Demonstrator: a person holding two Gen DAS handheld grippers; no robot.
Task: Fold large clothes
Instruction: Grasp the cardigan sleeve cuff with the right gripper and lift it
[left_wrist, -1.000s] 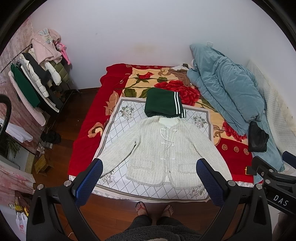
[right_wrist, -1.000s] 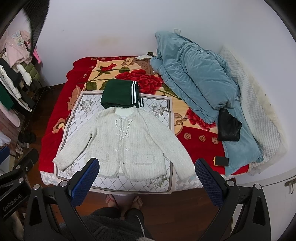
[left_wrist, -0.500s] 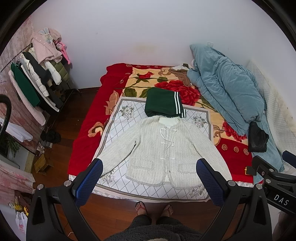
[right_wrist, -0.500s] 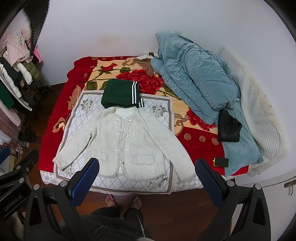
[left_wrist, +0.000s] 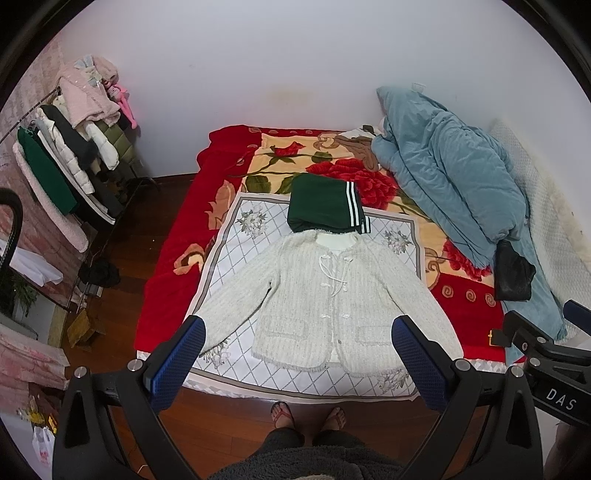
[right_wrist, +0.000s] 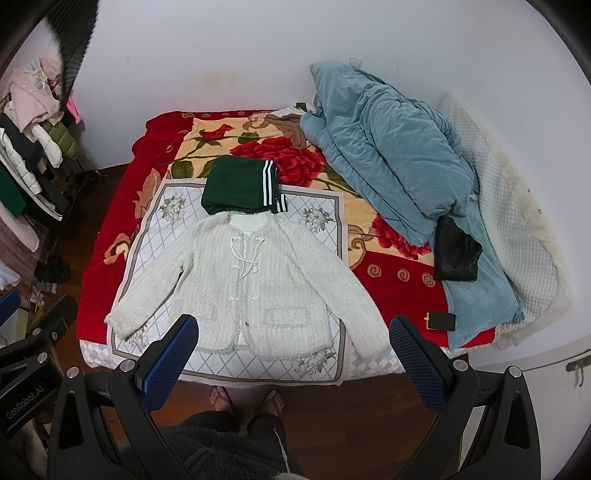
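Note:
A cream knitted cardigan (left_wrist: 325, 295) lies flat, front up, sleeves spread, on a white patterned cloth (left_wrist: 251, 236) on the bed; it also shows in the right wrist view (right_wrist: 251, 284). A folded dark green garment with white stripes (left_wrist: 325, 206) lies just beyond its collar, also seen in the right wrist view (right_wrist: 240, 190). My left gripper (left_wrist: 299, 354) is open and empty, held high above the bed's near edge. My right gripper (right_wrist: 293, 354) is open and empty, also high above the near edge.
A red floral blanket (left_wrist: 173, 258) covers the bed. A blue quilt (left_wrist: 450, 177) and a black garment (left_wrist: 513, 273) lie on the right side. A small black item (right_wrist: 439, 320) lies near the right front edge. A clothes rack (left_wrist: 66, 158) stands left. The person's feet (left_wrist: 306, 417) stand on the wooden floor.

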